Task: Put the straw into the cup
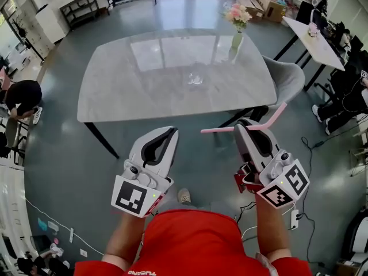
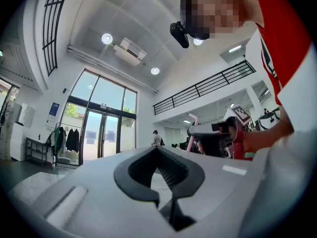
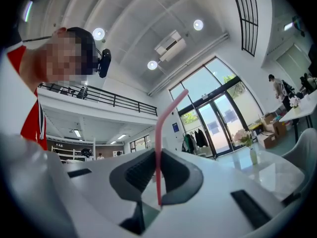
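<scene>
A clear glass cup (image 1: 194, 78) stands near the middle of the grey marble table (image 1: 115, 91), well ahead of both grippers. My right gripper (image 1: 245, 125) is shut on a pink bent straw (image 1: 241, 127). The straw lies crosswise in the head view, its bent end rising to the right. In the right gripper view the straw (image 3: 157, 143) stands up between the jaws of the right gripper (image 3: 157, 155). My left gripper (image 1: 171, 132) is shut with nothing in it; its jaws (image 2: 157, 150) meet at the tips. Both grippers hover over the floor, short of the table's near edge.
A vase of pink flowers (image 1: 237, 22) stands at the table's far right. A grey chair (image 1: 290, 79) sits at its right side. A white table (image 1: 313, 42) and seated people are further right. Cables and a power strip (image 1: 295, 218) lie on the floor.
</scene>
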A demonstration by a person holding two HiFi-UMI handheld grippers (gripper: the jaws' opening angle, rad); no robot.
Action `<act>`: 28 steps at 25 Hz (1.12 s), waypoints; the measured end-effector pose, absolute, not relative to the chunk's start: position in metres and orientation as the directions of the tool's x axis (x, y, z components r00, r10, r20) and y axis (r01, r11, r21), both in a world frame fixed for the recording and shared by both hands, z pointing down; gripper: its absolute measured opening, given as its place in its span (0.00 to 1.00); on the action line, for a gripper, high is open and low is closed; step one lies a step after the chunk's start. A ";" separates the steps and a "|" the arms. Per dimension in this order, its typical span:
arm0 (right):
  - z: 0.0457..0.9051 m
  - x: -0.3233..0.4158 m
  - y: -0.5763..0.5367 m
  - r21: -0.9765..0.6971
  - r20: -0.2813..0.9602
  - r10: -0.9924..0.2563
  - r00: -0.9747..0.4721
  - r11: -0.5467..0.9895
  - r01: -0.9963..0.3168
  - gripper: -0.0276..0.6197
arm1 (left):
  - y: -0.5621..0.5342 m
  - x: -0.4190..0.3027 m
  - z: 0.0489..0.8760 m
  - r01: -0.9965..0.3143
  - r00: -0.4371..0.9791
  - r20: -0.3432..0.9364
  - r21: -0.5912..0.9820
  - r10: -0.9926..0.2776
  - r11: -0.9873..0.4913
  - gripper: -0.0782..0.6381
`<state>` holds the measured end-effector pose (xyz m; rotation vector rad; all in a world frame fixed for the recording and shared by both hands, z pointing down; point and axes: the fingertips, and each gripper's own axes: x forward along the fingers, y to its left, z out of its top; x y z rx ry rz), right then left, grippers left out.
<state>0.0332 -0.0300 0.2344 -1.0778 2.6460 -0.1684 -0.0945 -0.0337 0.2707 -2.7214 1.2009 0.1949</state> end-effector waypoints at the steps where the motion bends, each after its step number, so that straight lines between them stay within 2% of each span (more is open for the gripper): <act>1: 0.235 0.031 -0.038 -0.208 -0.208 -0.704 -0.679 0.711 -0.672 0.08 | -0.043 -0.097 0.272 -0.739 0.671 -0.180 -0.092 -0.719 -0.667 0.12; 13: 0.252 0.027 -0.137 -0.174 -0.138 -0.748 -0.649 0.663 -0.728 0.08 | -0.118 -0.110 0.284 -0.739 0.671 -0.162 -0.068 -0.723 -0.670 0.12; 28: 0.286 0.040 -0.278 -0.177 -0.105 -0.704 -0.702 0.708 -0.684 0.08 | -0.242 -0.098 0.305 -0.811 0.584 -0.106 -0.047 -0.804 -0.583 0.12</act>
